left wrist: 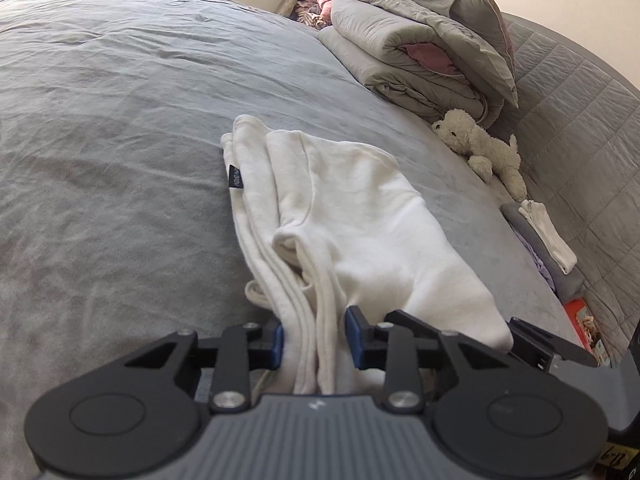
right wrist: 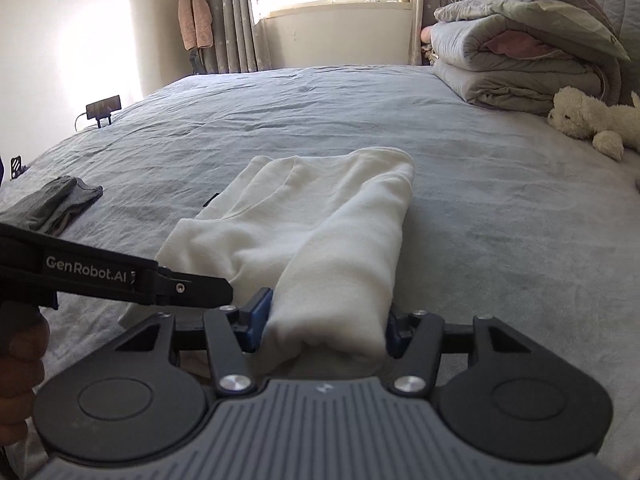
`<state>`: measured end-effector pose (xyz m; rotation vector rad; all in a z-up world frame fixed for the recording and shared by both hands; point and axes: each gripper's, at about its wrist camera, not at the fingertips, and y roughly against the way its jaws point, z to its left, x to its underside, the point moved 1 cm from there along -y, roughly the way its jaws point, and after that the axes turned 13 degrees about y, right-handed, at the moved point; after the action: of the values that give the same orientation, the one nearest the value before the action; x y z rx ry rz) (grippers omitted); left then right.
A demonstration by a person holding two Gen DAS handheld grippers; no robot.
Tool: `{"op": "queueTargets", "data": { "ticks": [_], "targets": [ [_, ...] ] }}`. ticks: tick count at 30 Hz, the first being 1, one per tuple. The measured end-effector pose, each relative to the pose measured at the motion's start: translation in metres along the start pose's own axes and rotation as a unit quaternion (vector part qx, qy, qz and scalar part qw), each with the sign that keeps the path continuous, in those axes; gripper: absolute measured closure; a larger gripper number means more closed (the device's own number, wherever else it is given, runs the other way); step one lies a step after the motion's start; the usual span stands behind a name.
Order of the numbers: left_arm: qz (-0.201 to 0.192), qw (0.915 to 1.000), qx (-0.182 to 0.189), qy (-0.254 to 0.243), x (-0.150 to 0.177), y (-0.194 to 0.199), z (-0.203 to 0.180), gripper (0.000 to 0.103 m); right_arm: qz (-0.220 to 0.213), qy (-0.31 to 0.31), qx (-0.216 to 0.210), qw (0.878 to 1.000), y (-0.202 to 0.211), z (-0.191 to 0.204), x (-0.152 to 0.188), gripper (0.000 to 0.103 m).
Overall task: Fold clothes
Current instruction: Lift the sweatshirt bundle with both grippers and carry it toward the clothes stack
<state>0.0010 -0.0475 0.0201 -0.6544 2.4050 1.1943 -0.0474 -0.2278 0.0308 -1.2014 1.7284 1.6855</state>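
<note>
A white garment (left wrist: pixel 360 216) lies folded lengthwise on the grey bed sheet (left wrist: pixel 120 120), with a small dark label on its left edge. Its near end runs up between the blue pads of my left gripper (left wrist: pixel 316 340), which is shut on several layered edges. In the right wrist view the same white garment (right wrist: pixel 320 208) shows a thick rolled fold at its near right side. My right gripper (right wrist: pixel 326 326) is shut around that fold, with both pads against the cloth. The left gripper's black housing (right wrist: pixel 88 272) reaches in from the left, held by a hand (right wrist: pixel 16 360).
Folded quilts and a pillow (left wrist: pixel 420 52) are piled at the head of the bed beside a white plush toy (left wrist: pixel 480 144). A small stack of folded clothes (left wrist: pixel 544 240) and an orange box (left wrist: pixel 584 320) sit at the right edge. A grey garment (right wrist: pixel 52 204) lies far left.
</note>
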Motion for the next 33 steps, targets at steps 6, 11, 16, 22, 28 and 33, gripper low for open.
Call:
{"op": "queueTargets", "data": {
  "ticks": [6,11,16,22,28,33],
  "targets": [
    [-0.023,0.9995,-0.005,-0.022,0.004,0.005,-0.011,0.083,-0.010,0.066,0.050,0.997,-0.001,0.015,-0.003,0.052],
    [-0.047,0.9978,0.000,-0.047,0.005,0.012,-0.020,0.084,-0.032,0.093,0.075,0.992,0.003,0.016,-0.005,0.054],
    [-0.079,0.9942,0.010,-0.073,0.002,0.022,-0.033,0.084,-0.065,0.126,0.101,0.985,0.012,0.016,-0.008,0.055],
    [-0.103,0.9905,0.019,-0.088,0.004,0.027,-0.042,0.084,-0.088,0.151,0.116,0.978,0.018,0.008,-0.012,0.055],
    [-0.117,0.9879,0.025,-0.099,0.007,0.027,-0.055,0.084,-0.092,0.163,0.108,0.976,0.027,-0.007,-0.016,0.055],
    [-0.142,0.9832,0.051,-0.103,0.007,0.025,-0.087,0.084,-0.105,0.180,0.121,0.971,0.044,-0.036,-0.026,0.055]
  ]
}}
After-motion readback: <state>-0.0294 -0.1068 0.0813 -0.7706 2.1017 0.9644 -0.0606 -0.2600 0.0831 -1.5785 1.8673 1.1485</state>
